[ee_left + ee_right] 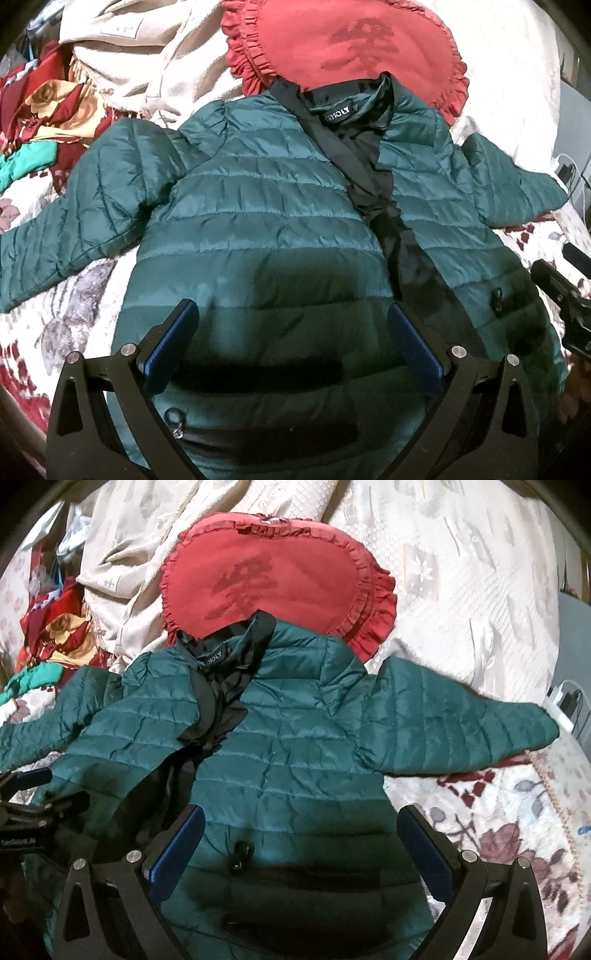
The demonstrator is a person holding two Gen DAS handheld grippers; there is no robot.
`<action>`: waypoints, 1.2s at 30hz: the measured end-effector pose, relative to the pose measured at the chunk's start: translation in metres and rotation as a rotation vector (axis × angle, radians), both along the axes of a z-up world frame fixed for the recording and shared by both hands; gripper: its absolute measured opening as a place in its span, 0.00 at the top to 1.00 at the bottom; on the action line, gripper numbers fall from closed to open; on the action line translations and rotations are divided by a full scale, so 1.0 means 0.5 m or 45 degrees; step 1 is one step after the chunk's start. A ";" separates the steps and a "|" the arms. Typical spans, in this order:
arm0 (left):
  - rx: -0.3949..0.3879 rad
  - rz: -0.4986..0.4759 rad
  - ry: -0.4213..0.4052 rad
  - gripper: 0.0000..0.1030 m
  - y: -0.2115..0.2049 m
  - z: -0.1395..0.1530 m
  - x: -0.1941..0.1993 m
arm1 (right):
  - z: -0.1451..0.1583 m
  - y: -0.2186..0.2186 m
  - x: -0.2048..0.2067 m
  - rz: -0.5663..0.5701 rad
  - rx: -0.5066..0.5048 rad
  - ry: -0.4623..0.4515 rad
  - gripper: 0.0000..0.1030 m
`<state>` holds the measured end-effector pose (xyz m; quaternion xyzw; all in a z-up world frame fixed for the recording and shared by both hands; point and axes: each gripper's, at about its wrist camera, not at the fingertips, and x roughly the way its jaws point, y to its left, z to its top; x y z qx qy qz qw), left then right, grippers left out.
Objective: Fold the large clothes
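left gripper (293,345) is hovering at the bottom centre of its frame, jaws spread wide, nothing between the blue pads (171,347); below it is lying the lower front panel of the green quilted puffer jacket (258,206). right gripper (301,843) is doing the same at the bottom centre of its own frame, jaws apart and empty, over the other front panel near a zip pull (242,853).

the jacket is lying face up and unzipped on a floral bedspread (498,812), black lining showing along the middle, both sleeves running out toward the left and right edges of the frames. its collar (354,103) is overlapping a red frilled heart cushion (351,40) at upper centre. beige fabric (147,55) and bright clothes are crowding the upper left.

judgement: folding is not yet begun. to do this well, each gripper is probably wanting a firm pinch on the hem or a sleeve, catching both slippery layers, then drawing the fronts together evenly so the puffy shell is not sliding or bunching against the cushion.
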<state>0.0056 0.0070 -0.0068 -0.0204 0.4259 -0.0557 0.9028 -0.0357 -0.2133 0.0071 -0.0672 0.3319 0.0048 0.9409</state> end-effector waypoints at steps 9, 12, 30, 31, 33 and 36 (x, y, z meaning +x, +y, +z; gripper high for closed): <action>0.093 -0.022 0.019 0.00 -0.036 -0.023 0.002 | 0.014 -0.002 -0.015 0.039 0.135 -0.002 0.00; 0.115 -0.019 0.025 0.00 -0.039 -0.029 0.003 | 0.013 -0.002 -0.016 0.029 0.125 0.008 0.00; 0.123 -0.037 0.014 0.00 -0.040 -0.025 -0.002 | -0.011 -0.012 -0.001 -0.016 0.120 0.084 0.00; 0.124 -0.037 0.013 0.00 -0.040 -0.024 -0.002 | -0.012 -0.012 -0.001 -0.015 0.118 0.084 0.00; 0.124 -0.037 0.014 0.00 -0.040 -0.024 -0.002 | -0.013 -0.011 -0.001 -0.017 0.113 0.086 0.00; 0.124 -0.038 0.015 0.00 -0.041 -0.024 -0.002 | -0.013 -0.011 0.000 -0.017 0.112 0.084 0.00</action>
